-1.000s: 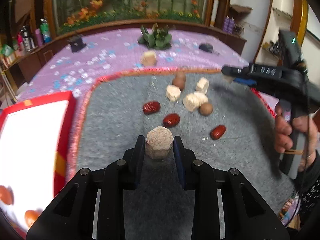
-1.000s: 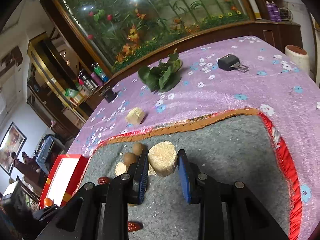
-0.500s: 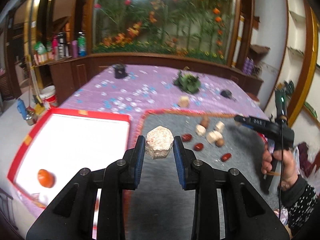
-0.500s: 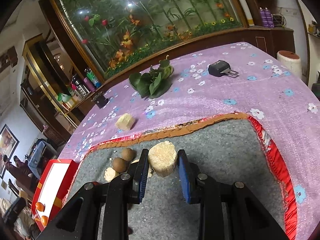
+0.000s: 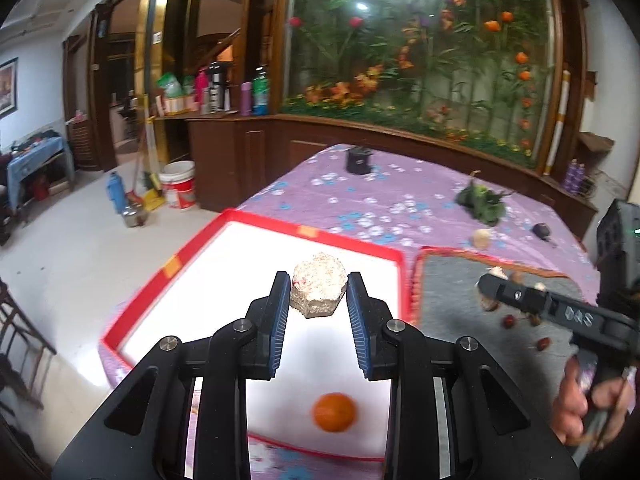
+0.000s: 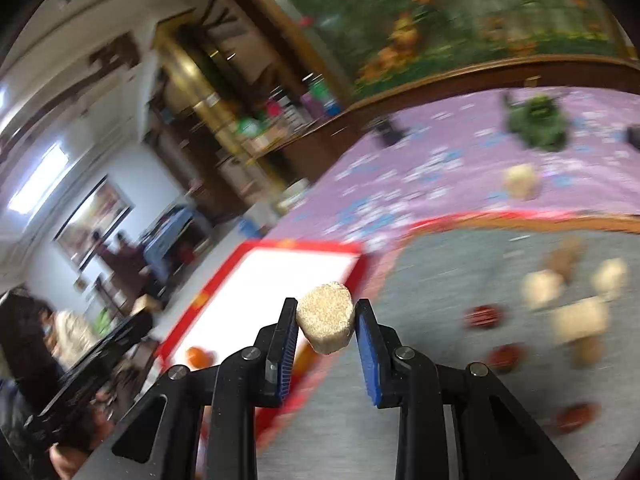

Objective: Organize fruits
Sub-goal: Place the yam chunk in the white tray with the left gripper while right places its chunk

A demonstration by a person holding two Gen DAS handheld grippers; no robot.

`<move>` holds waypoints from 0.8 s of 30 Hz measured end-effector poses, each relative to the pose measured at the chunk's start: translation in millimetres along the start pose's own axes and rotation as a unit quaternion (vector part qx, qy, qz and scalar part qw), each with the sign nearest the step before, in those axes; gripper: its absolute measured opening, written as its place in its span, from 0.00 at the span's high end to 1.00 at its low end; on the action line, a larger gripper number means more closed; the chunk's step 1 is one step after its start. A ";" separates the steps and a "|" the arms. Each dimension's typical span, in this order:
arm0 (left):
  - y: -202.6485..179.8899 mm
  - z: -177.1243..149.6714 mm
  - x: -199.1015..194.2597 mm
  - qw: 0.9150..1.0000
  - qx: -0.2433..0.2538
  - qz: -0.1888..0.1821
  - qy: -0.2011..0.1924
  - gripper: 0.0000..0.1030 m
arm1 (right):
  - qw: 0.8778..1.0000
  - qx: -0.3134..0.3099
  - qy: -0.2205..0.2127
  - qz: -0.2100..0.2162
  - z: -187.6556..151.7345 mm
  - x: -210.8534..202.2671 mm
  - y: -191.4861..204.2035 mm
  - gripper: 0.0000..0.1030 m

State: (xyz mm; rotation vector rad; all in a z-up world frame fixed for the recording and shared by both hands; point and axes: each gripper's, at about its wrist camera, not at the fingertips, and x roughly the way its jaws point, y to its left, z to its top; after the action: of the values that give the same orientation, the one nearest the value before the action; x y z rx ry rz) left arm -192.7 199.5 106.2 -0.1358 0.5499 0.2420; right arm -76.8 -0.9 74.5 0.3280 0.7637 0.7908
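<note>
My left gripper (image 5: 318, 294) is shut on a pale speckled hexagonal block (image 5: 319, 295) and holds it above the red-rimmed white tray (image 5: 240, 280). An orange fruit (image 5: 334, 412) lies in the tray below. My right gripper (image 6: 326, 322) is shut on a tan grainy block (image 6: 326, 322), above the grey mat (image 6: 440, 360) near the tray's edge (image 6: 360, 264). The right gripper also shows in the left wrist view (image 5: 484, 282). Red dates (image 6: 482, 316) and more tan blocks (image 6: 580, 320) lie on the mat.
A purple flowered cloth (image 5: 360, 208) covers the table. A green leafy plant (image 5: 482, 204), a black cup (image 5: 358, 160) and a loose tan block (image 5: 482, 238) sit on it. The table's left edge drops to the floor (image 5: 80, 260).
My left gripper has carried the speckled block from over the grey mat to above the white tray. My right gripper has swung left with the tan block towards the tray; its view is blurred.
</note>
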 end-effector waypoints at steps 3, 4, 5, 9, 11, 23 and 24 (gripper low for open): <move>11.7 -6.3 8.7 1.000 -0.003 0.016 0.009 0.73 | 0.999 -0.025 0.025 0.024 -11.4 23.8 33.7 0.73; 16.0 -9.1 11.3 1.000 -0.004 0.023 0.012 0.73 | 0.998 -0.035 0.033 0.029 -16.2 31.9 45.3 0.73; 19.2 -10.4 13.5 0.999 -0.005 0.028 0.014 0.73 | 0.998 -0.041 0.040 0.032 -19.5 37.6 52.6 0.73; 34.9 -19.4 23.6 0.999 -0.012 0.045 0.028 0.73 | 0.996 -0.053 0.064 0.040 -33.0 57.3 71.1 0.73; 43.3 -24.1 28.2 0.998 -0.016 0.052 0.035 0.73 | 0.995 -0.058 0.072 0.039 -36.1 66.4 74.9 0.73; 58.4 -36.0 43.9 0.995 -0.016 0.072 0.063 0.73 | 0.989 -0.099 0.109 0.014 -55.2 98.3 91.1 0.73; 59.5 -37.0 44.8 0.995 -0.015 0.074 0.067 0.73 | 0.989 -0.099 0.112 0.011 -55.8 100.1 91.1 0.73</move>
State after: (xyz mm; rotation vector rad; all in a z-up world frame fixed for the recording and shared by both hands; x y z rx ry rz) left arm -189.9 258.2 47.4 -0.1412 0.6902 0.3882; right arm -118.3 133.9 35.2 0.0688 0.8837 0.9270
